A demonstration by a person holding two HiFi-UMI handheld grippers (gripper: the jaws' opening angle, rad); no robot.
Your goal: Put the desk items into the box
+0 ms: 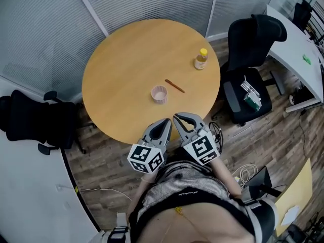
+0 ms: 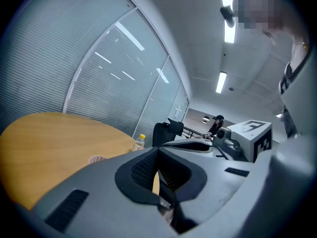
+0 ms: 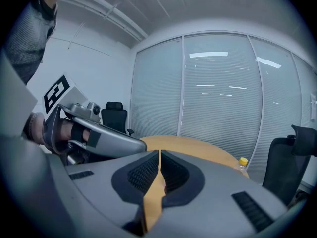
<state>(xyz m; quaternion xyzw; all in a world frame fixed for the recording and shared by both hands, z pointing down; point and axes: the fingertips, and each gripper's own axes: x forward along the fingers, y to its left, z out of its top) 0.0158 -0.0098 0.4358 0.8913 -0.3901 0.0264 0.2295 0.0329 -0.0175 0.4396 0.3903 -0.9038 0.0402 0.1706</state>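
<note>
While the round table [image 1: 116, 75] shows a smooth, pale wooden top, the desk items lie well apart from the hands: a small pink cup [image 1: 159, 94] near the middle, a thin brown stick [image 1: 174, 86] just beside it, and a bottle [image 1: 201, 58] with a yellow cap close to the right rim. Side by side at the near edge, the left gripper [image 1: 166, 121] and the right gripper [image 1: 178, 117] point forward, tips angled inward, each with grey jaws pressed together on nothing
</note>
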